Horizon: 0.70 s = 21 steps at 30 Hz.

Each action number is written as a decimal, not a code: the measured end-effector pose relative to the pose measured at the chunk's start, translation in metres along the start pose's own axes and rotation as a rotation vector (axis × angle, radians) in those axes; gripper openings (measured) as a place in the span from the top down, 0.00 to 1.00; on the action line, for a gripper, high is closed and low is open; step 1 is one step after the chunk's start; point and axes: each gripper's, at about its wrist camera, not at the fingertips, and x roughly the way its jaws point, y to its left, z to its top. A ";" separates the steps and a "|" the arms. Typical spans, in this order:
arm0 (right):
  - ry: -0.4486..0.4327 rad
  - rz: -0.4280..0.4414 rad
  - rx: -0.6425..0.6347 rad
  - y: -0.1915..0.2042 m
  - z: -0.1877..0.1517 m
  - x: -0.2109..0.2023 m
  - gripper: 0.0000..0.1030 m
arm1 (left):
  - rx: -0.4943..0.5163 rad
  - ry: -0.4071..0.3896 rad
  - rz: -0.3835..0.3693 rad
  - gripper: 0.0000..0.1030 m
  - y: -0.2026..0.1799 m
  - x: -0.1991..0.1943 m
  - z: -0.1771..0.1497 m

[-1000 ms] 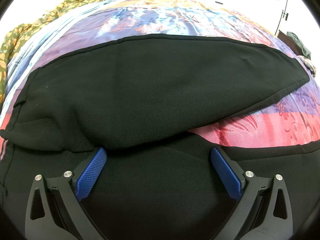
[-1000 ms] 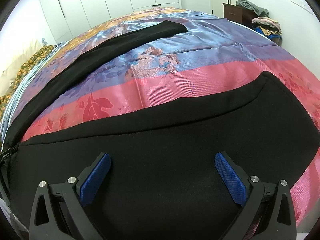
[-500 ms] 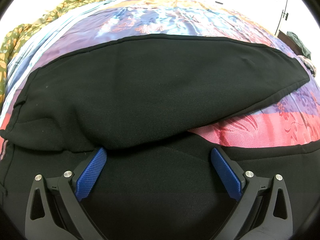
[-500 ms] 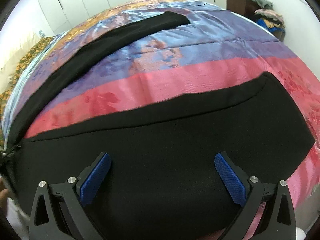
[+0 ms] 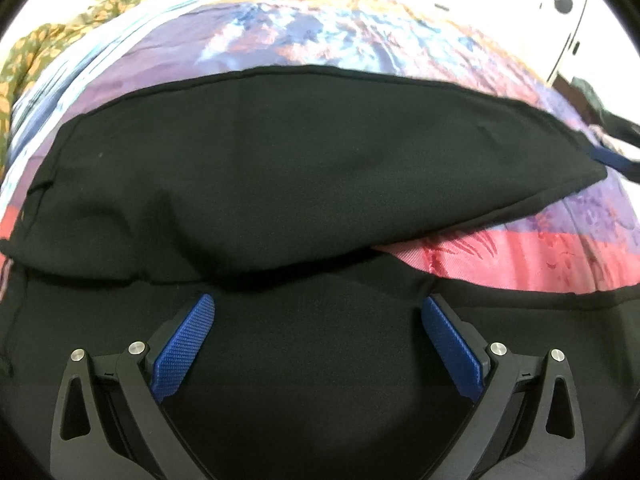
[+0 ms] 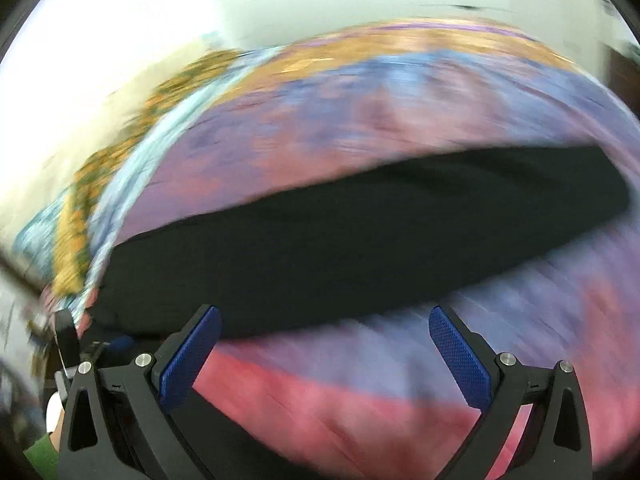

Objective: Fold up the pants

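Right gripper (image 6: 324, 320) newly swung left, motion-blurred view, black pants (image 6: 360, 240) indistinct.

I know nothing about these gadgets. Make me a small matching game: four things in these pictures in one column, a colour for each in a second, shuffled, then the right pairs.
Things:
1. pants
2. pads on the left gripper's fingers
3. near band of the bedspread
4. crumpled cloth at the far left edge of the bed

Colours:
A. pink
B. olive and orange pattern
C. black
D. blue

Pairs: 1-C, 2-D, 3-A, 4-B
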 end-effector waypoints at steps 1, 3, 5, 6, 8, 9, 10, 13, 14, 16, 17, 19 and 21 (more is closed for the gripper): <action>0.029 0.045 -0.032 0.013 0.006 0.022 0.00 | 0.005 -0.020 -0.004 0.00 0.001 0.001 -0.004; 0.084 0.087 -0.084 0.032 0.010 0.058 0.00 | 0.016 -0.044 0.007 0.00 -0.001 0.004 -0.008; 0.161 0.090 -0.130 0.038 0.008 0.089 0.00 | 0.033 -0.046 0.030 0.00 -0.005 0.007 -0.008; 0.190 0.066 -0.146 0.036 0.006 0.101 0.01 | 0.036 -0.049 0.034 0.00 -0.005 0.007 -0.008; 0.197 0.040 -0.146 0.027 0.005 0.106 0.01 | 0.035 -0.056 0.034 0.00 -0.005 0.007 -0.008; 0.186 0.023 -0.137 0.018 0.006 0.104 0.00 | 0.034 -0.058 0.031 0.00 -0.004 0.007 -0.008; 0.169 0.003 -0.117 0.007 0.008 0.098 0.01 | 0.032 -0.059 0.028 0.00 -0.003 0.007 -0.008; 0.134 -0.050 -0.021 -0.036 0.014 0.080 0.00 | 0.030 -0.062 0.026 0.00 -0.003 0.007 -0.008; 0.128 -0.075 0.006 -0.052 0.016 0.073 0.00 | 0.031 -0.063 0.026 0.00 -0.003 0.007 -0.008; 0.109 -0.144 0.058 -0.088 0.019 0.057 0.00 | 0.031 -0.063 0.027 0.00 -0.004 0.007 -0.008; 0.105 -0.162 0.072 -0.099 0.021 0.052 0.00 | 0.032 -0.063 0.027 0.00 -0.004 0.007 -0.008; 0.094 -0.211 0.106 -0.128 0.023 0.038 0.00 | 0.032 -0.064 0.028 0.00 -0.004 0.007 -0.008; 0.094 -0.245 0.117 -0.146 0.026 0.030 0.00 | 0.031 -0.064 0.027 0.00 -0.004 0.007 -0.008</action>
